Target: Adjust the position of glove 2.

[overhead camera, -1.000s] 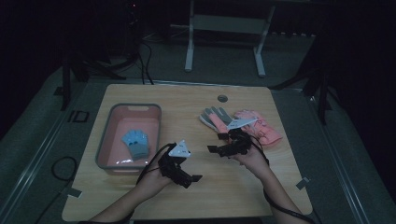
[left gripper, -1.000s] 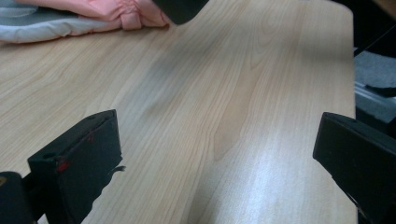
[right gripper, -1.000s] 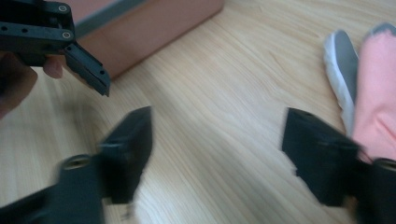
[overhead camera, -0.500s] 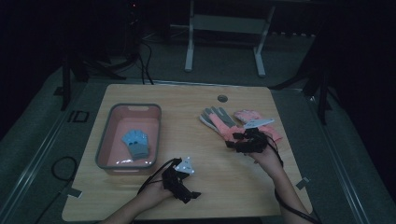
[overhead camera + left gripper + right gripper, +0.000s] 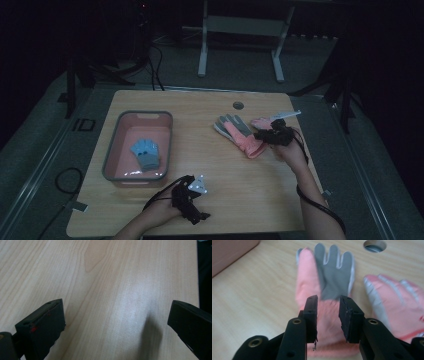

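A pink glove with a grey palm point(image 5: 237, 132) lies flat on the right half of the table, fingers pointing away point(image 5: 329, 282). A second pink glove point(image 5: 262, 122) lies just beside it point(image 5: 394, 302). My right gripper point(image 5: 270, 135) is at the cuff end of the grey-palmed glove. Its jaws point(image 5: 328, 300) have just been closing and stand a narrow gap apart, with cuff fabric showing between them and no clear pinch. Near the table's front edge my left gripper point(image 5: 192, 202) stands wide open point(image 5: 116, 307) over bare wood. A blue glove point(image 5: 146, 152) lies in the pink bin point(image 5: 112, 150).
The bin stands on the left half of the table, and its corner point(image 5: 232, 250) shows in the right gripper view. A round hole point(image 5: 238, 105) sits in the tabletop behind the gloves. A metal stand's legs point(image 5: 240, 45) are on the floor beyond the table.
My right hand has moved right and away, from the table's middle to the gloves' cuff end. My left hand has sunk and drawn back toward the front edge.
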Motion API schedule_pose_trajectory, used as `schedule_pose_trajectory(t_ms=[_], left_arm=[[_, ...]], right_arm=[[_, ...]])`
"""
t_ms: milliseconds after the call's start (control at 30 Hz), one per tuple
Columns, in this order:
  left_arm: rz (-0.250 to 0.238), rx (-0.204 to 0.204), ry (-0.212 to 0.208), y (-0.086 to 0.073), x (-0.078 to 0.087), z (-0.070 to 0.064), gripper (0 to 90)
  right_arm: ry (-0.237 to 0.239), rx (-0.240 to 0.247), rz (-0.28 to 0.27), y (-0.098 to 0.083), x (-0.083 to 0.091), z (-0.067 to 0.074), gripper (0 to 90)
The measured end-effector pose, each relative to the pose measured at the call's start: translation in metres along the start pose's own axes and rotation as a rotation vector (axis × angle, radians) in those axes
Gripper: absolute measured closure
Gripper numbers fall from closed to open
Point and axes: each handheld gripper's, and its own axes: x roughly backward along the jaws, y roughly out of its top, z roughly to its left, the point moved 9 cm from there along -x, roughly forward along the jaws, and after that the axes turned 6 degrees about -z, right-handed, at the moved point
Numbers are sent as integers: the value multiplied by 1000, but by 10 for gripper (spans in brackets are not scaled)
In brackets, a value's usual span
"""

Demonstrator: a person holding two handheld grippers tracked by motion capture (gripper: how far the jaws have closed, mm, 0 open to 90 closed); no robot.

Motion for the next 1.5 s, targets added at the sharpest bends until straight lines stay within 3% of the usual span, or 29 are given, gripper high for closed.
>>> schedule_pose_trajectory(t_ms=[200,300,400,433,533,733,800,833,867,967,1100,1233,1267,1300,1433,1500], left_arm=[[-3,-7,3,-2,3,1,13],[-12,3,5,-2,4,1,13],[-23,12,3,-2,4,1,14],[-23,11,1,-2,4,1,14],[-22,7,3,-2,4,2,13],[-38,12,8,-1,5,3,14],[-34,12,7,-2,5,3,13],[-34,12,7,-2,5,3,14],[-32,9,8,-2,4,3,14],[-34,12,7,-2,4,3,14],[-41,14,9,-2,6,4,14],[-42,11,17,-2,4,4,13],[-41,6,22,-2,4,4,13],[-29,-5,22,-2,3,5,13],[-49,5,21,0,4,5,13],[-54,8,24,1,6,6,14]], right_arm=[[22,44,28,12,-26,0,634],[7,82,64,15,-41,-1,622],[8,87,77,16,-50,-2,621],[-6,102,105,14,-60,-4,620],[-11,125,139,8,-67,-5,616],[-49,155,172,-1,-79,-7,712],[-61,165,175,-3,-81,-7,805],[-61,165,175,-3,-81,-7,805],[-75,162,182,-3,-80,-5,855],[-100,136,173,1,-77,1,882],[-126,54,130,10,-63,13,886],[-168,3,69,20,-46,29,886],[-168,3,69,20,-46,29,886],[-180,-17,64,22,-41,40,886],[-200,-48,44,22,-33,55,886],[-226,-125,-11,22,-23,66,886]])
